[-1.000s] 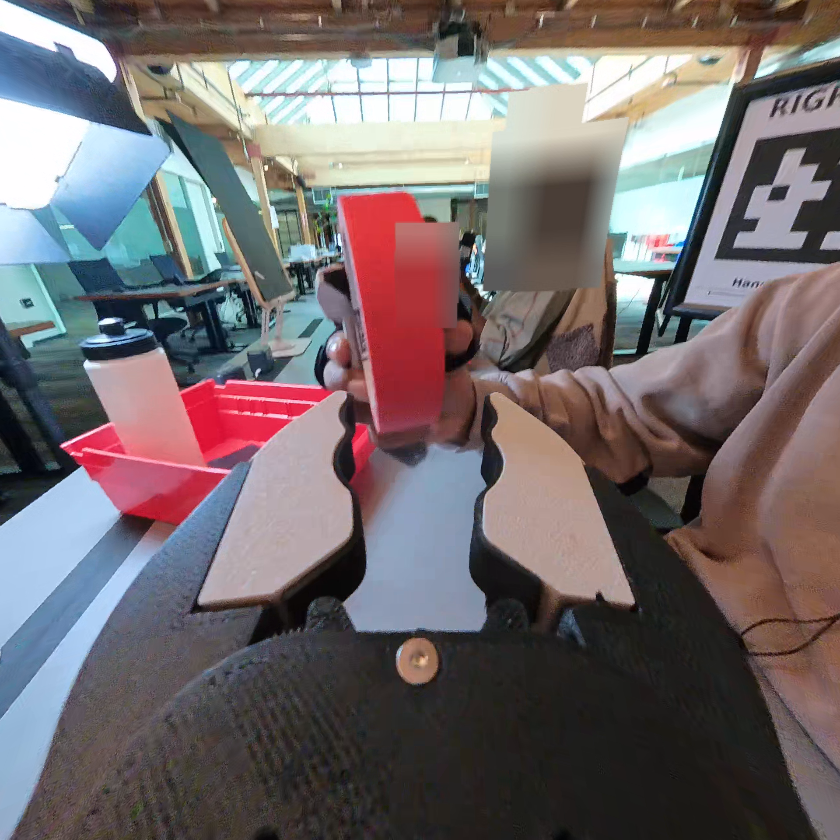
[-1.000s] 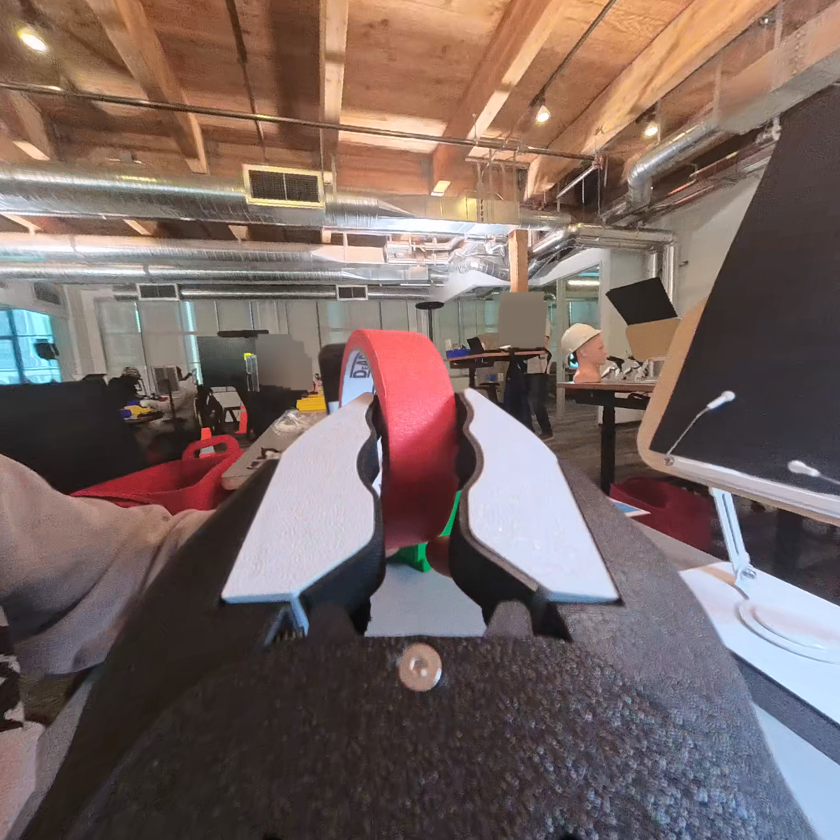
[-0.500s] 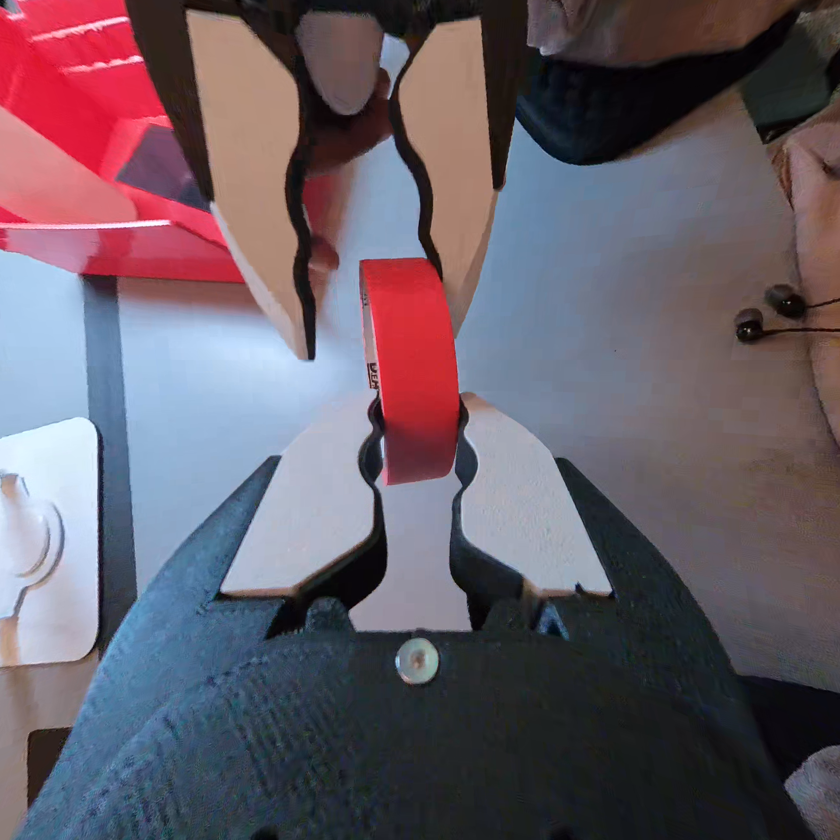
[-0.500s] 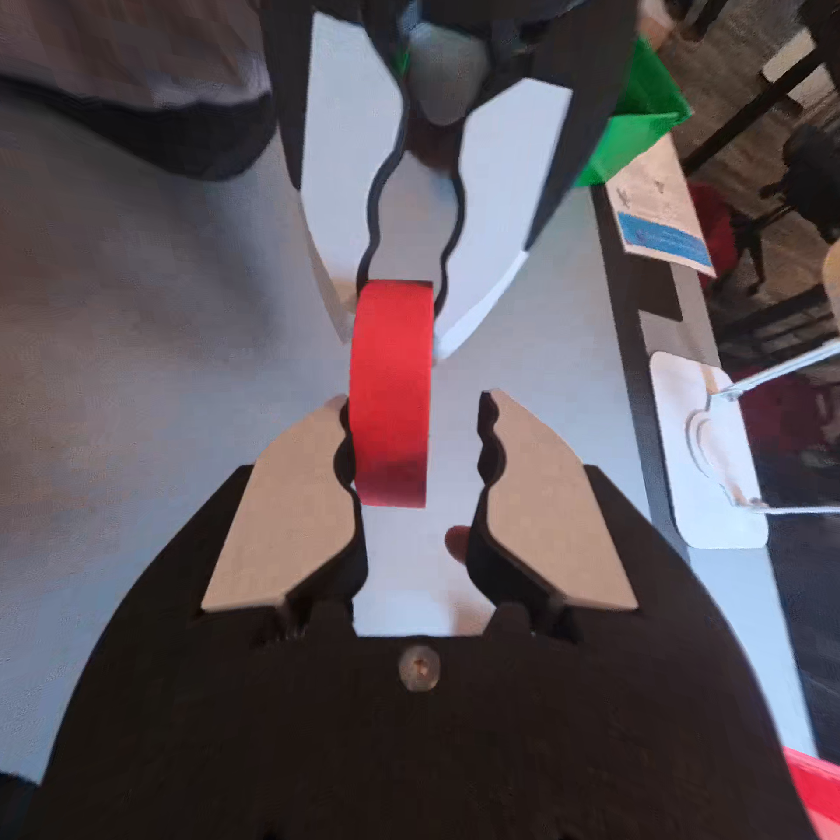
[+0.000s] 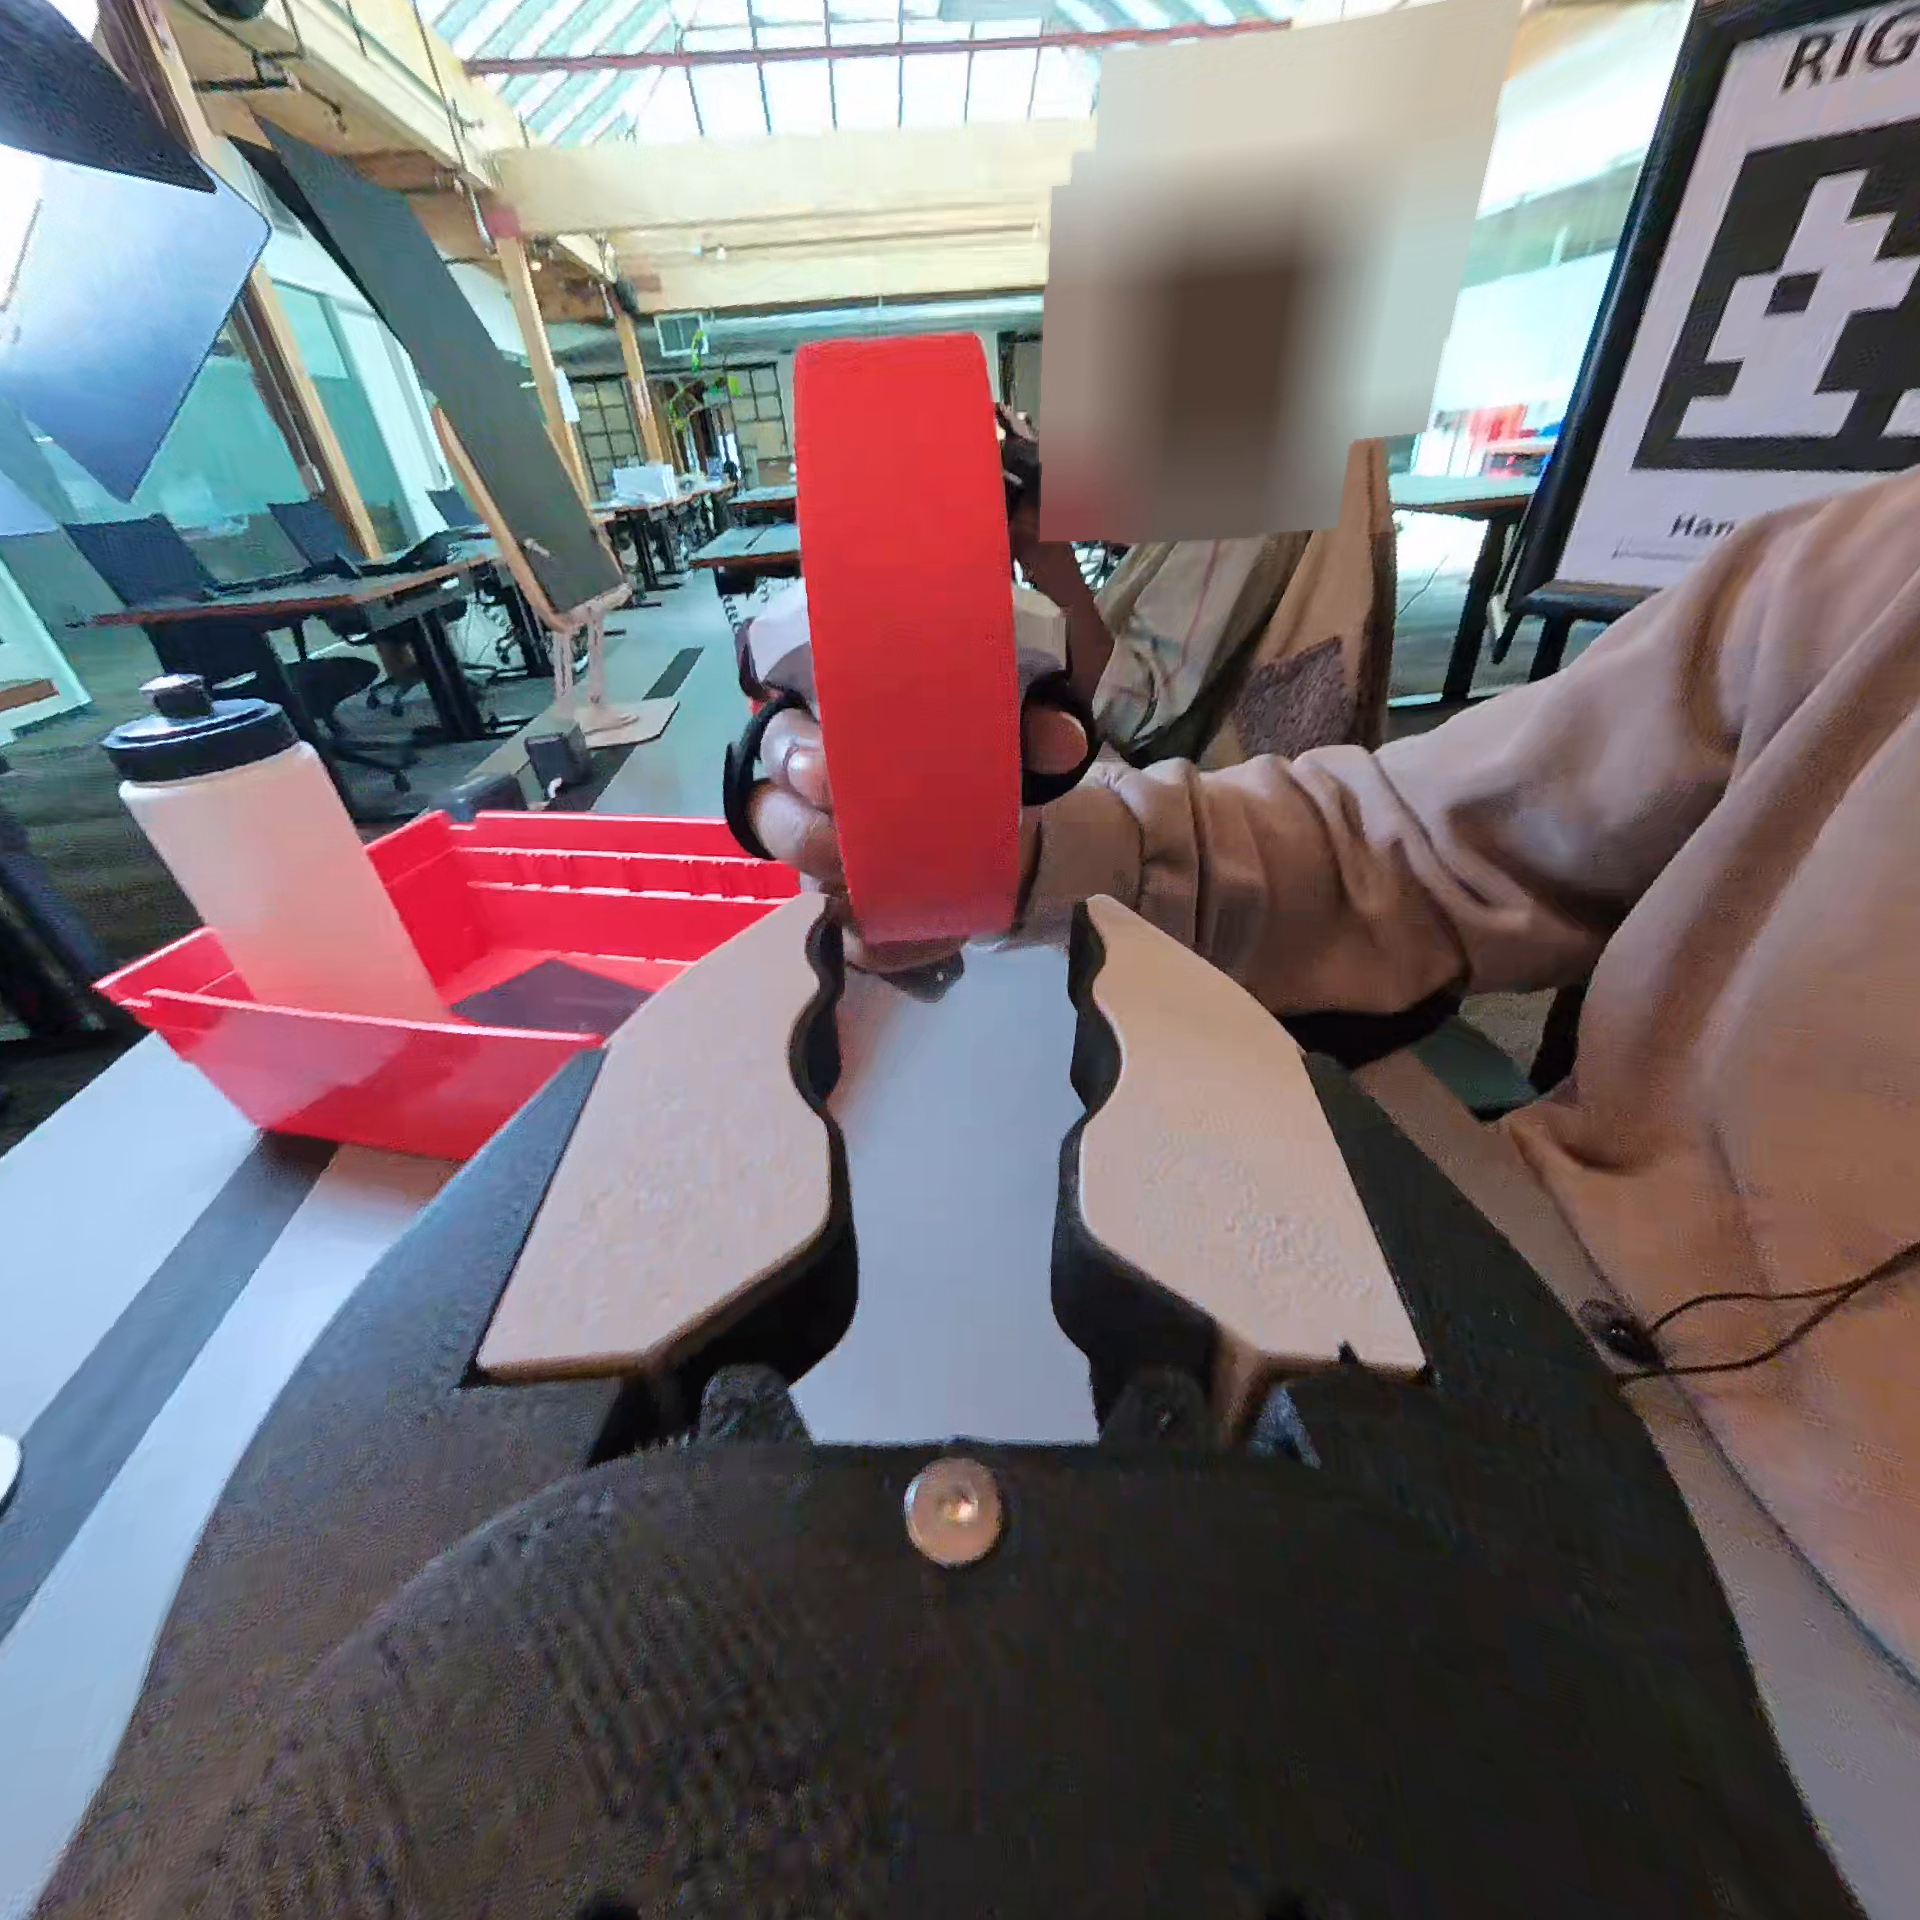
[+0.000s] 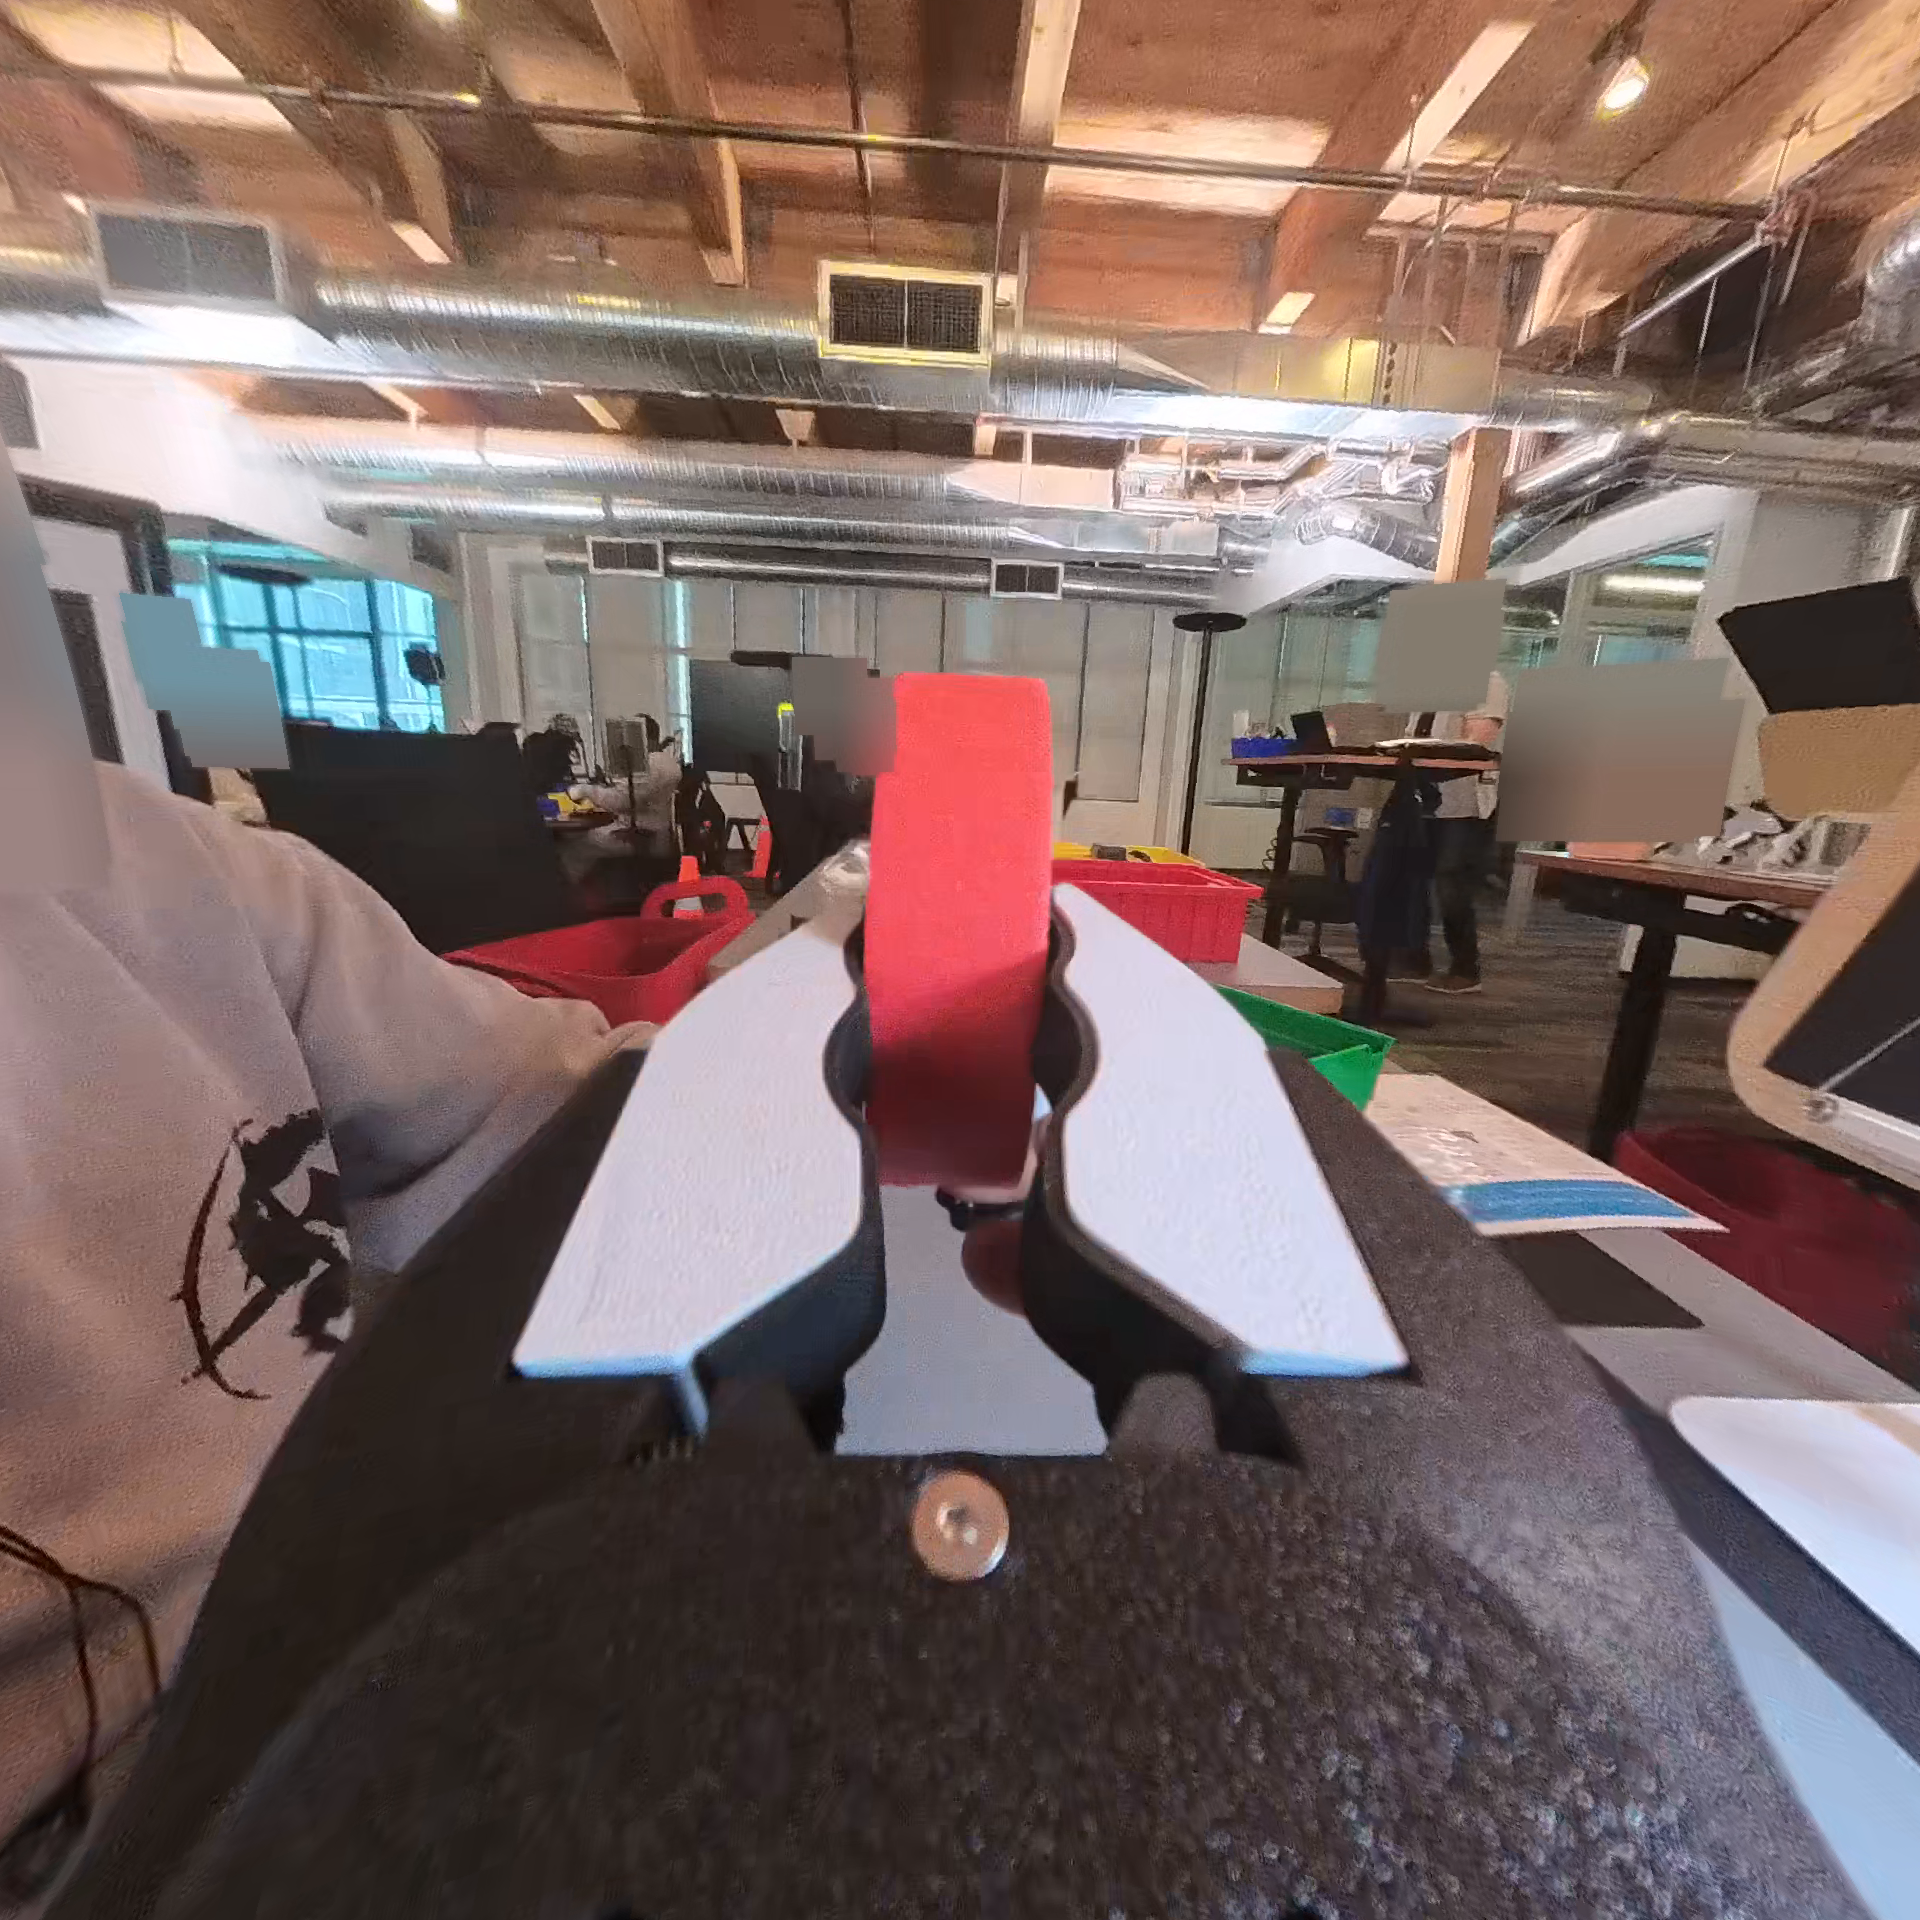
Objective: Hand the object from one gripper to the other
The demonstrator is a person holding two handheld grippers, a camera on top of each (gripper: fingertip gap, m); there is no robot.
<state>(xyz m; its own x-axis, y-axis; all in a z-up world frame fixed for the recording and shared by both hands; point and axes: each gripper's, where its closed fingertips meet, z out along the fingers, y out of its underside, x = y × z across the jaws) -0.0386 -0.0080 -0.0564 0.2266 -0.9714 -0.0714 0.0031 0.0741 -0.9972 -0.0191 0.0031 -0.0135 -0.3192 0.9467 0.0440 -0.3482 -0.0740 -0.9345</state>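
Right gripper [image 6: 954,1023] clamps the red tape roll [image 6: 956,935] upright between its 2 fingers; left gripper [image 5: 948,961] gapes released just near it, red bin [image 5: 436,997] far left.

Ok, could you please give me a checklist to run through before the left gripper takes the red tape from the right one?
1. Right gripper shut on the red roll of tape: ok.
2. Left gripper open wider than the roll's width: ok.
3. Roll edge-on and lined up with the gap between the left jaws: ok, slightly off centre.
4. Roll between the left jaws: not ok; it sits just beyond their tips.
5. Red plastic bin and white bottle with black cap away from the handover: ok, both off to one side.
6. Right grip firm enough not to slip: cannot tell.
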